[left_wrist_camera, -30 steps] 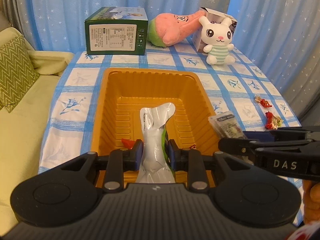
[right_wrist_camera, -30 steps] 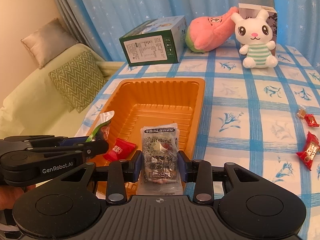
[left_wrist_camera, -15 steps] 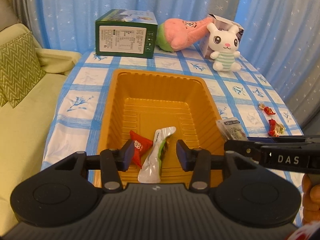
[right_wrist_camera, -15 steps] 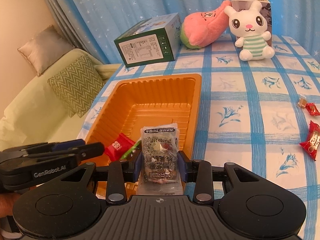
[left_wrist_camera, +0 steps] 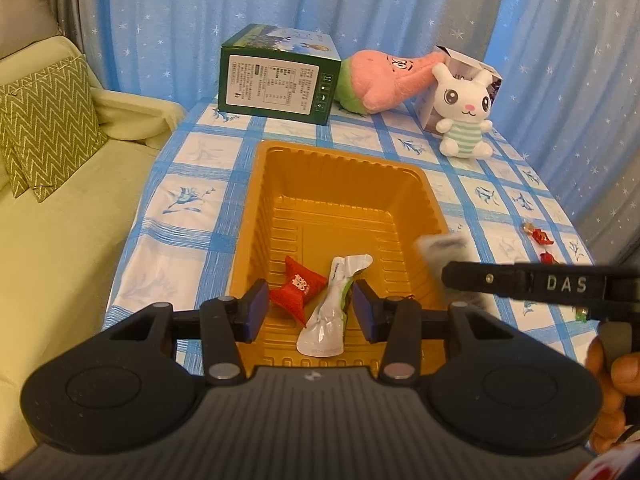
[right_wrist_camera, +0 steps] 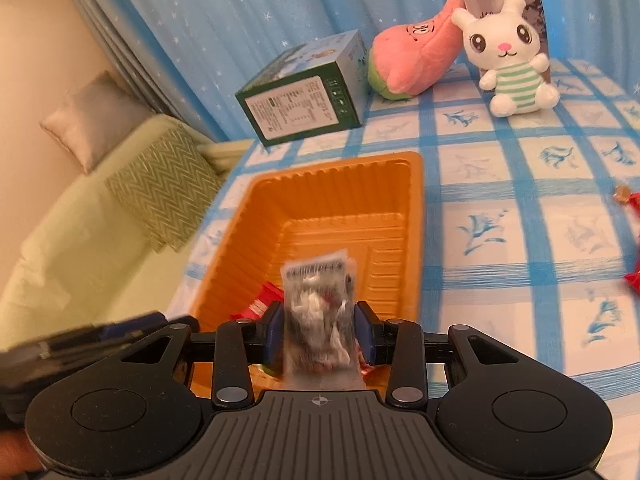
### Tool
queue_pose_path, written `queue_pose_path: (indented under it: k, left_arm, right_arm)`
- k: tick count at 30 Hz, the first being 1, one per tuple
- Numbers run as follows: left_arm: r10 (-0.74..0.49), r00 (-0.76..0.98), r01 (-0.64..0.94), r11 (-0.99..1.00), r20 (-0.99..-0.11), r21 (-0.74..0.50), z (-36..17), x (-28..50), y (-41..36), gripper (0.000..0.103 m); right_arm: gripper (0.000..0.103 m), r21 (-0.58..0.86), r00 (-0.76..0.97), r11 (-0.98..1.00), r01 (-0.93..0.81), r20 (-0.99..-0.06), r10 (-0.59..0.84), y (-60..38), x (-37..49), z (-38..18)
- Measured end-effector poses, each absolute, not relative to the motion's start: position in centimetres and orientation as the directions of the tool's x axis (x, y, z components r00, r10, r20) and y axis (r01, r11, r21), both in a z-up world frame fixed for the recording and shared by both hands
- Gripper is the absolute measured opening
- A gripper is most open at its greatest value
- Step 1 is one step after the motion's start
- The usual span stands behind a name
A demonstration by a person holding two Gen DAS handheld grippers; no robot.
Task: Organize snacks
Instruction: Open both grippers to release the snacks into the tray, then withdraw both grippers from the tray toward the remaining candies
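we've got the left gripper (left_wrist_camera: 308, 310) w/ jaws apart and empty over the near end of the orange tray (left_wrist_camera: 256, 216). the silver-green pouch (left_wrist_camera: 332, 308) lies loose on the tray floor beside a red wrapped candy (left_wrist_camera: 297, 287), so that drop looks done. the right gripper (right_wrist_camera: 320, 334) clamps a clear snack packet (right_wrist_camera: 318, 320) above the tray's near end, prob. lined up to let go inside. more red candies (left_wrist_camera: 540, 236) wait by the table's right edge.
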State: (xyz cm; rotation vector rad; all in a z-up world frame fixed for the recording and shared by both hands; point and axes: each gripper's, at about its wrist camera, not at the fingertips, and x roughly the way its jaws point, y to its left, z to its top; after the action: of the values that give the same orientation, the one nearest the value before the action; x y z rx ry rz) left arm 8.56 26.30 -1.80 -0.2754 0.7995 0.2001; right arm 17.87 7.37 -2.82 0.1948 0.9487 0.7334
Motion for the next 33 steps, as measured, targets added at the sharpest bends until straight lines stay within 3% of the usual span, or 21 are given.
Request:
queue_pose_path:
  k: [1,2,4,21,33]
  left_arm:
    - [0.074,0.681,-0.283,0.944,-0.729,-0.168,-1.8,8.5,26.3,0.046]
    - [0.076,0.681,-0.286,0.943,-0.729,-0.168,-1.7,8.4,26.3,0.048]
    - [0.079,0.683,-0.287,0.943,-0.727,-0.167,-1.6,8.3,26.2,0.049]
    - [0.037,0.726,-0.220,0.959,-0.687,-0.181,1.3,5.6,20.3,0.060]
    - [-0.012,0.727,-0.152,0.972,-0.686,-0.178,2.0,3.8,14.5,0.068]
  right_arm:
    - [0.045,0.473,0.358,0.742,-0.476,-0.666,0.655,7.3,18.0,-2.8]
    - [0.062,0.481,0.360,0.742,-0.468,-0.663,0.657,7.1,18.1,-2.7]
    - [0.069,0.482,0.391,0.745,-0.461,-0.643,0.658,6.6,18.0,-2.3]
    - [0.069,0.331,0.525,0.851,-0.407,-0.678,0.514,-2.0,12.8,0.4]
    - [0.069,0.256,0.635,0.904,-0.343,-0.646,0.424,-9.5,8.8,2.4]
